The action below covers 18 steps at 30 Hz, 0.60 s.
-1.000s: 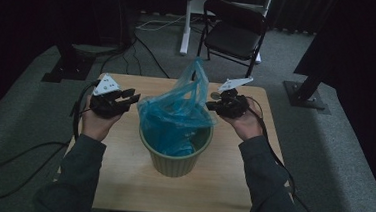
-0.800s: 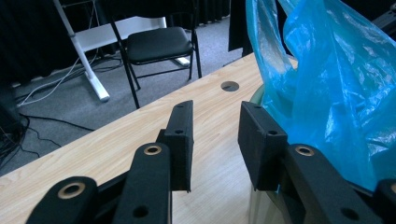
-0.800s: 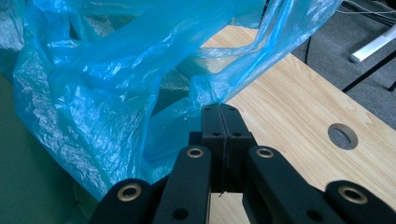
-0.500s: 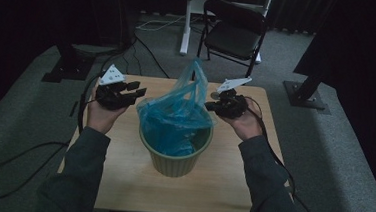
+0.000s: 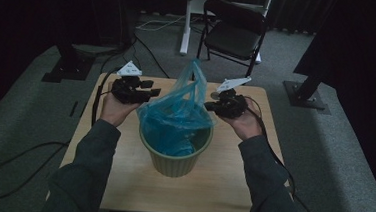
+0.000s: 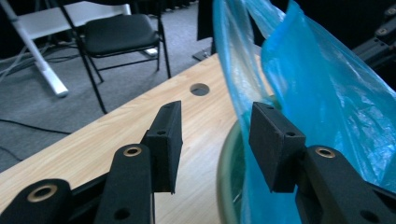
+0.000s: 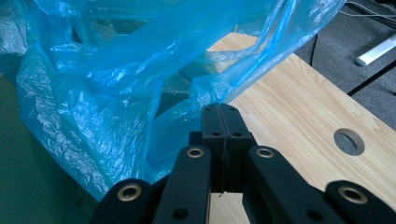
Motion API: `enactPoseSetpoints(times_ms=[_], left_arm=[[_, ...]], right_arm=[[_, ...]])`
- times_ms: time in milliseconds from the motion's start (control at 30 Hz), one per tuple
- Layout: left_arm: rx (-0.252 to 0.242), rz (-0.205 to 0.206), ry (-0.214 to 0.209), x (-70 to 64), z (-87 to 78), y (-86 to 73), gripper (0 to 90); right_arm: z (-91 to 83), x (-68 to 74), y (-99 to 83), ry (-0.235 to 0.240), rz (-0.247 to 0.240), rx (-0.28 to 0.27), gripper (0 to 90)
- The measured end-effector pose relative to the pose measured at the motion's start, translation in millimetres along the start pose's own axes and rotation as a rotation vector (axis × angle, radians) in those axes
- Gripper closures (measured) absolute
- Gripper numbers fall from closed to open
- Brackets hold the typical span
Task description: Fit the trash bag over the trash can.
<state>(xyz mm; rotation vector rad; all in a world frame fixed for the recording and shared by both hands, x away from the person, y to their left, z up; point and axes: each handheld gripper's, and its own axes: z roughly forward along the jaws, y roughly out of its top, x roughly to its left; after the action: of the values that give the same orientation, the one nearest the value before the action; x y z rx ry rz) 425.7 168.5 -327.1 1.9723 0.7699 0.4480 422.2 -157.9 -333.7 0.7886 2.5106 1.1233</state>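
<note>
A crinkled translucent blue plastic bag (image 5: 177, 116) sat in a pale green ribbed round bin (image 5: 175, 157) at the middle of the light wooden table (image 5: 220, 183), its long axis upright, with a peak of film pointing toward twelve o'clock. The left gripper (image 5: 152, 92), at ten o'clock from the bin, had its jaws spread wide, one on either side of the bag's edge (image 6: 243, 93) above the bin's rim, clamping nothing. The right gripper (image 5: 210, 106), at two o'clock, had its jaws pressed together on the bag's film (image 7: 205, 88).
</note>
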Motion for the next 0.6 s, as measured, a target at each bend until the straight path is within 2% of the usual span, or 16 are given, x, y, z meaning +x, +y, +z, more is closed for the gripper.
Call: enactPoseSetpoints(times_ms=[100,200,233,300,367,467,533,600], left_arm=[[0.019,0.009,-0.018,-2.7,6.2,0.5,53.1],[0.059,0.018,-0.01,-5.0,13.9,0.0,53.6],[0.059,0.018,-0.01,-5.0,13.9,0.0,55.8],[0.092,0.021,-0.001,-5.4,19.6,-2.4,63.5],[0.102,0.022,0.018,-4.5,20.4,-4.5,74.2],[0.097,-0.005,0.039,1.3,18.9,-8.9,85.0],[0.099,-0.014,0.041,3.0,18.4,-9.9,89.4],[0.106,-0.027,0.063,8.7,16.6,-12.5,89.6]], right_arm=[[-0.3,0.3,0.3,0.0,0.0,-0.001,90.0],[0.0,0.8,0.3,0.002,-0.001,-0.001,90.0],[-0.1,0.8,0.3,0.003,0.0,-0.002,90.0],[-0.2,1.0,0.1,0.002,0.001,-0.004,90.0],[-0.7,0.5,-0.4,0.001,-0.003,-0.004,90.0],[-2.5,-2.3,-2.7,-0.007,0.006,-0.004,90.0],[-3.4,-4.3,-4.0,-0.012,0.012,-0.005,90.0],[-3.9,-9.1,-7.4,-0.026,0.028,-0.004,90.0]])
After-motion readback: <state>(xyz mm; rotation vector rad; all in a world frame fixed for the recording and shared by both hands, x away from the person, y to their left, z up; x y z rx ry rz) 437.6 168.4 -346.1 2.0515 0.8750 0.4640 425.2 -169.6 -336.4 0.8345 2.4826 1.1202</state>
